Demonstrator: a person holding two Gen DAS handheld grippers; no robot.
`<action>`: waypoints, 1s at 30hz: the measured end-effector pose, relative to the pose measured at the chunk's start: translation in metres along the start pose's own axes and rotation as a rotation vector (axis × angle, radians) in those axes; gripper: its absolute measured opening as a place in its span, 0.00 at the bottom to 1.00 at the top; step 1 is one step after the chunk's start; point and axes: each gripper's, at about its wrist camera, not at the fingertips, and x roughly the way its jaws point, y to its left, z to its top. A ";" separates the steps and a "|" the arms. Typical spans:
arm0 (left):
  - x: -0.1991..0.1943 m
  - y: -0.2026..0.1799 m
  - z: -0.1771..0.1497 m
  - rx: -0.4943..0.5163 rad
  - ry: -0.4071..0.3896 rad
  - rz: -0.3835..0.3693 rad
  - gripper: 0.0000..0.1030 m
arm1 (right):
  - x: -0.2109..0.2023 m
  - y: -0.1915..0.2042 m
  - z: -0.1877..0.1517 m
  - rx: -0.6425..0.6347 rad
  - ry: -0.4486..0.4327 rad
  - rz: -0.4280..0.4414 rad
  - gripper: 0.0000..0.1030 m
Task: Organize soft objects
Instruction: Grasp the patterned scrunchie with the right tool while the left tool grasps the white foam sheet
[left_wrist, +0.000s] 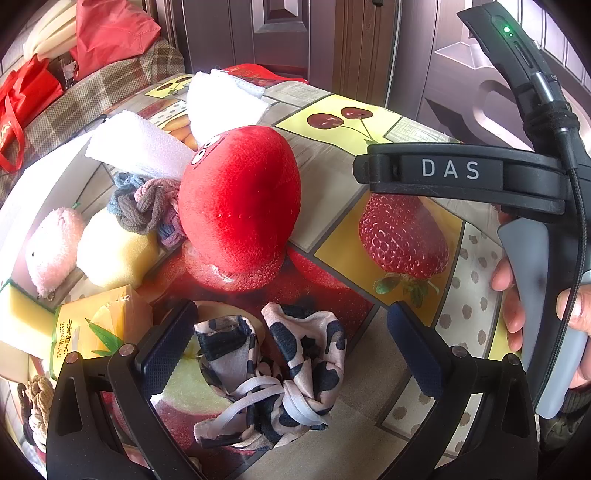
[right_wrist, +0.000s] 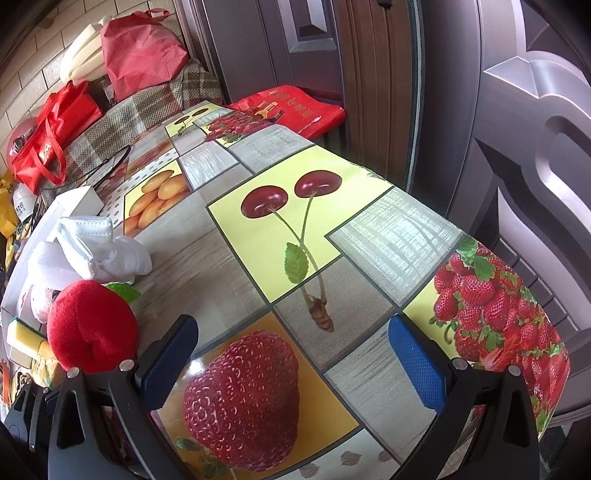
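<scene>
Your left gripper (left_wrist: 291, 343) is spread wide, holding nothing; the cow-print cloth (left_wrist: 273, 373) lies crumpled between its fingers, nearer the left one. Red plush (left_wrist: 240, 199) sits just ahead, with scrunchies (left_wrist: 147, 206), yellow sponge (left_wrist: 114, 251) and pink plush (left_wrist: 55, 247) ahead-left. Your right gripper (right_wrist: 295, 363) is wide apart too, empty, over bare tablecloth (right_wrist: 369, 288); red plush off its left finger.

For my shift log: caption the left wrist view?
Open left claw straddles cow-print cloth before red plush.

Red bags (right_wrist: 51, 136) (on a plaid sofa (right_wrist: 147, 107)) beside a door (right_wrist: 280, 48).
</scene>
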 end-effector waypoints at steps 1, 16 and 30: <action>0.000 0.001 0.000 0.000 -0.001 -0.001 0.99 | 0.000 0.000 0.000 0.001 -0.001 0.002 1.00; -0.186 0.046 -0.085 -0.222 -0.380 0.182 1.00 | -0.003 -0.003 -0.001 0.016 -0.013 0.077 1.00; -0.140 0.099 -0.149 -0.291 -0.077 0.261 1.00 | -0.062 0.012 -0.057 -0.279 -0.039 0.536 1.00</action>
